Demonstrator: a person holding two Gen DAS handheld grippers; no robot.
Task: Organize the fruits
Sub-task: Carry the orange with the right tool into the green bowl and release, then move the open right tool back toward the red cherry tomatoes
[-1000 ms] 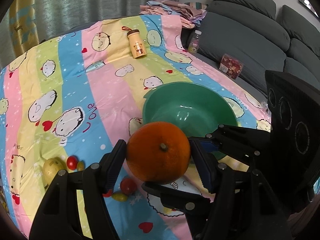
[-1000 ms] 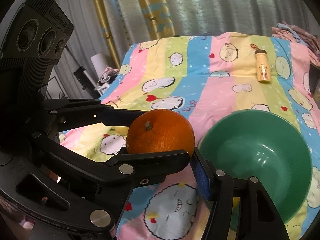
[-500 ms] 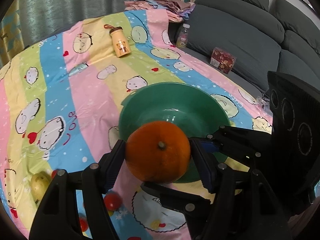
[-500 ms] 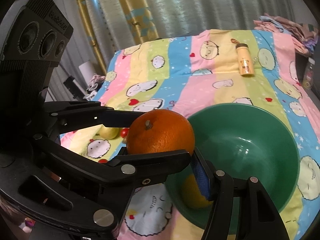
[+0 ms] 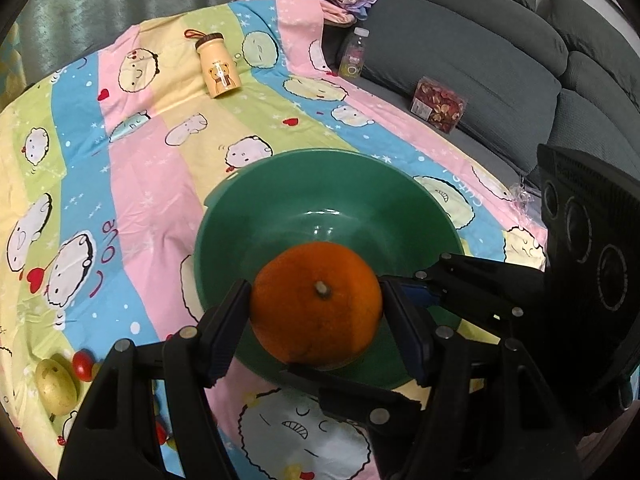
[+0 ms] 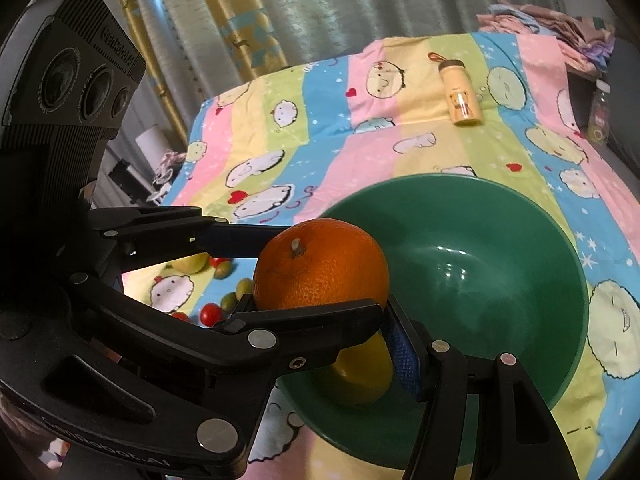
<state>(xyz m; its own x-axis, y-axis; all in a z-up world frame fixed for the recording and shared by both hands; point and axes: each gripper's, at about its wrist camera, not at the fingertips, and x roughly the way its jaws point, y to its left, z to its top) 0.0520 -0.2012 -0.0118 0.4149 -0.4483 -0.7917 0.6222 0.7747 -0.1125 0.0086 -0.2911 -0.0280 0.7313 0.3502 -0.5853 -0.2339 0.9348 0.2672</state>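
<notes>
My left gripper (image 5: 316, 320) is shut on an orange (image 5: 316, 316) and holds it over the near rim of a green bowl (image 5: 280, 196). The right wrist view shows the same orange (image 6: 320, 266) held by the left gripper (image 6: 320, 276) above the bowl (image 6: 500, 216), with a yellow fruit (image 6: 364, 372) lying inside the bowl under it. My right gripper is beside the bowl on the right in the left wrist view; only one blue-padded finger (image 6: 404, 352) shows in its own view, and its jaw gap is hidden.
A yellow pear (image 5: 56, 386) and small red and green fruits (image 6: 224, 300) lie on the striped cartoon sheet (image 5: 132, 184) left of the bowl. A yellow bottle (image 5: 218, 66) lies farther back. A grey sofa (image 5: 500, 52) with a drink bottle and box is to the right.
My left gripper has carried the orange rightward from over the sheet to over the bowl's near rim. The bowl has drawn closer in both views.
</notes>
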